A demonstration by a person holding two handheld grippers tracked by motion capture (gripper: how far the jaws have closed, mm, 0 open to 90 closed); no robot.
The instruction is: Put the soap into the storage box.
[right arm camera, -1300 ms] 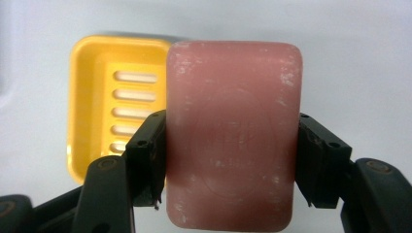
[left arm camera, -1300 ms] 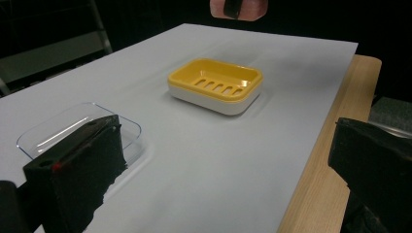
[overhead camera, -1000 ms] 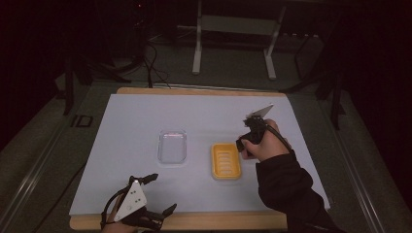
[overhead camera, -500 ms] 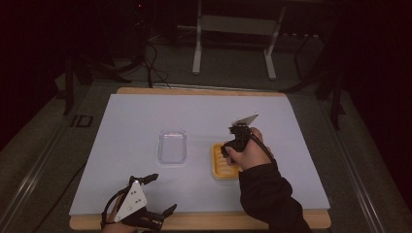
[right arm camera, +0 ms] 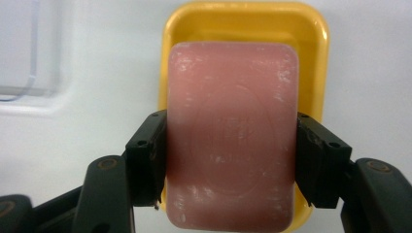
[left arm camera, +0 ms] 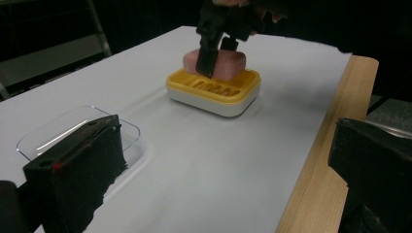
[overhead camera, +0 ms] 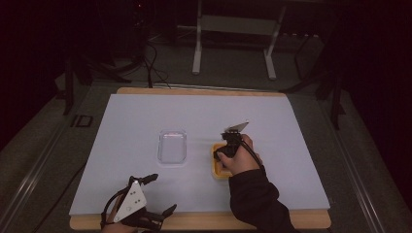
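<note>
A pink soap bar [right arm camera: 232, 136] lies over a yellow soap dish [right arm camera: 243, 24] with a white base. My right gripper [right arm camera: 228, 160] is shut on the soap, one black jaw pressed against each long side. The left gripper view shows the soap [left arm camera: 216, 62] tilted at the far end of the dish [left arm camera: 214, 92], held from above by the right gripper [left arm camera: 214, 48]. In the high view the right gripper [overhead camera: 228, 145] covers most of the dish [overhead camera: 216, 165]. My left gripper [overhead camera: 163, 194] rests open near the table's front edge, nothing between its jaws.
A clear plastic tray [overhead camera: 172, 147] lies left of the dish on the white sheet [overhead camera: 145, 116]. The wooden table edge [left arm camera: 320, 145] runs along the front. Metal stand legs [overhead camera: 197, 58] and cables stand beyond the table's far side.
My right gripper has moved left and toward me, from right of the dish to directly over it. The left gripper has stayed put.
</note>
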